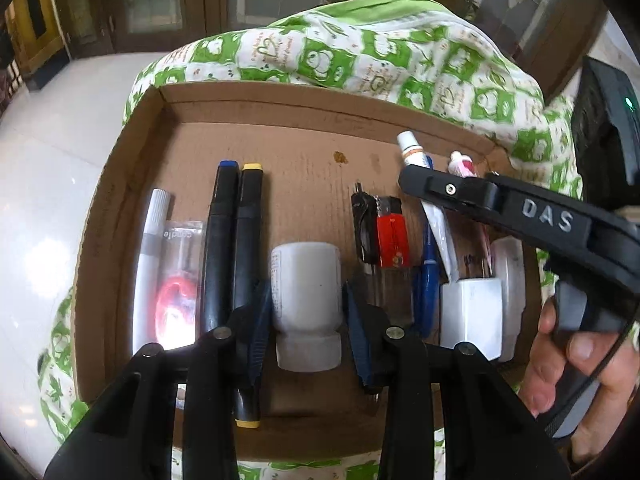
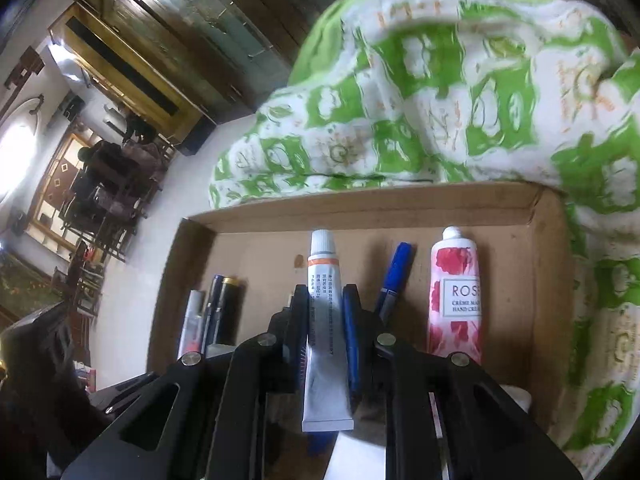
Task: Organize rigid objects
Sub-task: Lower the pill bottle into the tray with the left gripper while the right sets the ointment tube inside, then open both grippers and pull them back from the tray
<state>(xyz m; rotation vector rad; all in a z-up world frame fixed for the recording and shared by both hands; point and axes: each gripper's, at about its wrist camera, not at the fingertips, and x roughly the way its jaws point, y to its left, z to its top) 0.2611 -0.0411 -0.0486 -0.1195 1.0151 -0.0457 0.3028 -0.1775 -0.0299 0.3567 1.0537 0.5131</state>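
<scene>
A shallow cardboard tray (image 1: 132,184) lies on a green-and-white cloth. My left gripper (image 1: 307,300) is shut on a white plastic bottle (image 1: 306,268) that lies on the tray floor, cap toward me, one finger on each side. My right gripper (image 2: 325,300) is shut on a white ointment tube with an orange band (image 2: 323,320), nozzle pointing away. In the left wrist view the right gripper (image 1: 416,184) reaches in from the right, over the tray's right part, with the ointment tube (image 1: 412,148) sticking out past it.
In a row in the tray lie a white marker (image 1: 154,240), a clear packet (image 1: 180,280), two black markers (image 1: 236,240), a red lighter (image 1: 390,240), a blue pen (image 2: 394,276), a white charger block (image 1: 472,312) and a rose hand cream (image 2: 454,296). A hand (image 1: 572,360) grips the right tool.
</scene>
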